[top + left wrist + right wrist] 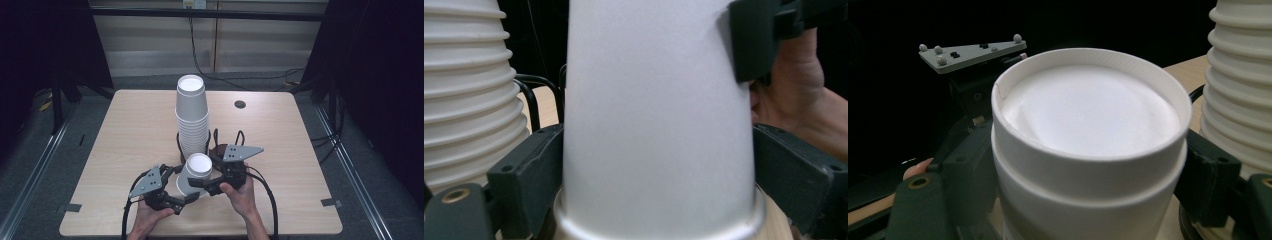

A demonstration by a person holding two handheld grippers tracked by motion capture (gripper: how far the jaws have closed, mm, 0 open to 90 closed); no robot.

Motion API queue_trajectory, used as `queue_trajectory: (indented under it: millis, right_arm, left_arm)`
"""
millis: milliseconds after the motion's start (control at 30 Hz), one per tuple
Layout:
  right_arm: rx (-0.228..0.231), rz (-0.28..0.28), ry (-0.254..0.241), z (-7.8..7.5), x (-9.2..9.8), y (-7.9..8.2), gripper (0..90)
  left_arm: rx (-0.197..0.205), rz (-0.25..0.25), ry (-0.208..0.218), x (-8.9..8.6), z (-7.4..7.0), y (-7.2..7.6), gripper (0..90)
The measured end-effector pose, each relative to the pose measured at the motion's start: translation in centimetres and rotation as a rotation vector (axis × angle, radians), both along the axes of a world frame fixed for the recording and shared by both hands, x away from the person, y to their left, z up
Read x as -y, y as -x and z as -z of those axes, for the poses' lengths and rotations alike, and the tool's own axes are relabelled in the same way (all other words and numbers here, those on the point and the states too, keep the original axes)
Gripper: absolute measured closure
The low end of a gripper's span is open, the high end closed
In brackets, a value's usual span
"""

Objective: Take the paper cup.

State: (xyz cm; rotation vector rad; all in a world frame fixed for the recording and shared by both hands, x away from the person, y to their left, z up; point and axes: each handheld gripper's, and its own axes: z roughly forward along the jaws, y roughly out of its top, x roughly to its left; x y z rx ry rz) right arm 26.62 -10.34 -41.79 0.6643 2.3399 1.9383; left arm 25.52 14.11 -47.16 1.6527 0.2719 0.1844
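A wooden table (130,130) holds a tall stack of white cups (191,117). Just in front of the stack stands an upside-down cup (194,174). The left gripper (186,198) squeezes it low down by the rim. The right gripper (196,183) squeezes it near the top.

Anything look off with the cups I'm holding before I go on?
Slightly. In the right gripper view the held piece shows a step below its top, so it looks like two upside-down cups nested, not one. Both the left gripper and the right gripper clamp it beside the tall stack, which stands straight. No spill or crushing.
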Motion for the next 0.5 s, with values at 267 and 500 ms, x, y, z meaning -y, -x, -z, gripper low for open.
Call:
queue_trajectory:
  millis: [267, 500]
  right_arm:
    - [0.003, -0.023, -0.004, 0.18, -0.53, -0.08, 22.0]
    - [0.010, -0.023, -0.001, 0.19, -0.55, -0.16, 21.0]
  left_arm:
    - [-0.009, 0.013, 0.014, 0.59, -0.16, -0.38, 10.1]
    - [-0.007, 0.024, 0.012, 0.66, -0.06, -0.60, 14.5]
